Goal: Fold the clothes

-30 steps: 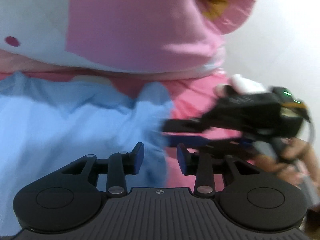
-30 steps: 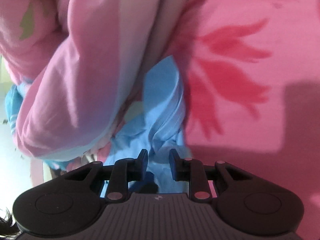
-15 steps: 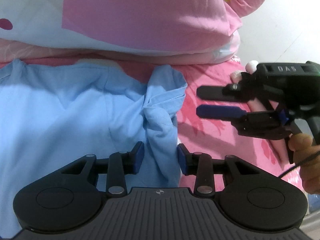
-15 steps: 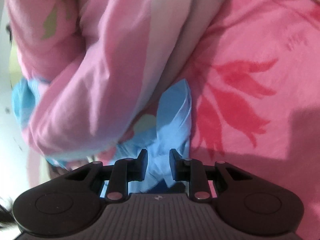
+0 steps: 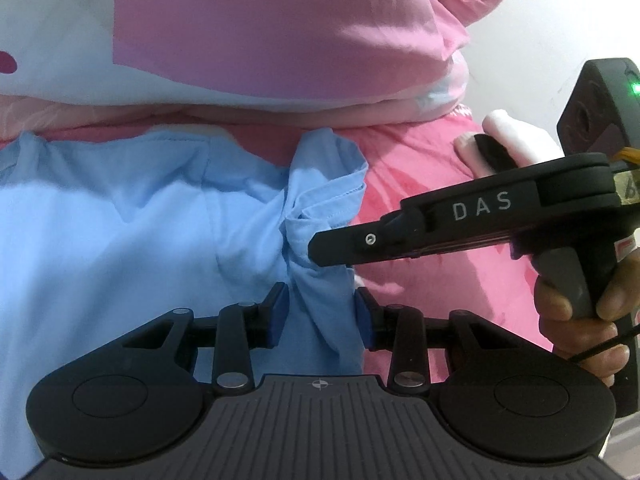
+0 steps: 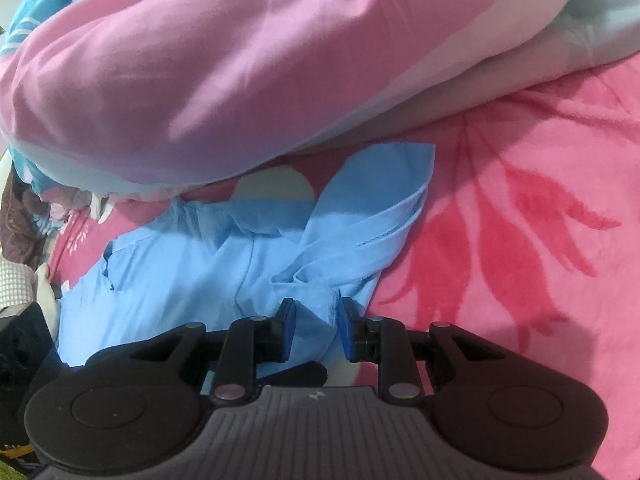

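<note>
A light blue shirt (image 5: 140, 240) lies spread on the pink flowered bedsheet (image 6: 520, 220), its sleeve (image 6: 384, 200) crumpled into a knot of folds. My left gripper (image 5: 320, 314) hovers over the shirt's right edge. It is open, with cloth showing between the fingers but no pinch. My right gripper (image 5: 320, 252) comes in from the right, turned on its side, its tip at the knot. In the right wrist view the right gripper (image 6: 316, 322) is part open and the bunched fabric sits in the gap. A hand (image 5: 568, 320) holds its grip.
A thick pink and white quilt (image 6: 240, 60) is heaped along the far side, overhanging the shirt's top edge (image 5: 260, 40). A white wall (image 5: 560, 20) stands at the right. More crumpled fabrics (image 6: 24, 216) lie at the far left.
The right gripper has rolled onto its side and moved left from above the bare pink sheet to the bunched sleeve. The left gripper has stayed over the shirt's edge.
</note>
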Available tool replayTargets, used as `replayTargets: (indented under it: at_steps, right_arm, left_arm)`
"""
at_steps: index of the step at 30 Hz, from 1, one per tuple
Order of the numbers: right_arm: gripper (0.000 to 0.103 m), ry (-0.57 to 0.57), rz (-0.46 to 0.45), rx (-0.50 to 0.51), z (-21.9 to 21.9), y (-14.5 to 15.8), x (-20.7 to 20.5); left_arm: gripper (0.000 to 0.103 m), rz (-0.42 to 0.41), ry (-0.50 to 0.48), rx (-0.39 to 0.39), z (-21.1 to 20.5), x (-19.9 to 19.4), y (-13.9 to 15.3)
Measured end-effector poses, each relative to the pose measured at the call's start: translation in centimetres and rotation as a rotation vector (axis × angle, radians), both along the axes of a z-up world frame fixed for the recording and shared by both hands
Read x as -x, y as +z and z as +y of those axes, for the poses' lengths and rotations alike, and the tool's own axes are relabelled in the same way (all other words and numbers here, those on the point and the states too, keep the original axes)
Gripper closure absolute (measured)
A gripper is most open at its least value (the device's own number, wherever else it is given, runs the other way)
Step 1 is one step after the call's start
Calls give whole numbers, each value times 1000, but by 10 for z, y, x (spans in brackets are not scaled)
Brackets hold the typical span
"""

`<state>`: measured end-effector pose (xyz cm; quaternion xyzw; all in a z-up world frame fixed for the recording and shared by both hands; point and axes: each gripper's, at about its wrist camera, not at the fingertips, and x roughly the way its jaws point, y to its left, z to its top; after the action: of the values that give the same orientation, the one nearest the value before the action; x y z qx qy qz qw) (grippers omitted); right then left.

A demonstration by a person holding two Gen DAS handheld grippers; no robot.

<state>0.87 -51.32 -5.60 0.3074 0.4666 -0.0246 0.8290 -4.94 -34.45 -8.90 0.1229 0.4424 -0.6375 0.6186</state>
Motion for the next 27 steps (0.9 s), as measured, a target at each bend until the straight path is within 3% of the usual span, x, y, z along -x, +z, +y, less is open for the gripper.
replayTargets:
  at_steps: [7, 9, 11, 19, 27]
  right_arm:
    - [81, -2, -39, -35, -1, -8, -2]
    - [93, -2, -61, -33, 2, -5, 0]
    - [96, -32, -77, -31, 3, -2, 5]
    - [97, -372, -112, -123, -23, 14, 81]
    - [97, -710, -24, -256, -22, -22, 137]
  left_arm:
    - [68, -21, -26, 3, 2, 2, 2]
    - [67, -43, -46, 4, 2, 5, 4]
    - [66, -69, -71, 4, 2, 10, 8]
    - [65, -92, -193, 55, 16, 32, 27]
    - [62, -195, -302, 69, 19, 62, 26]
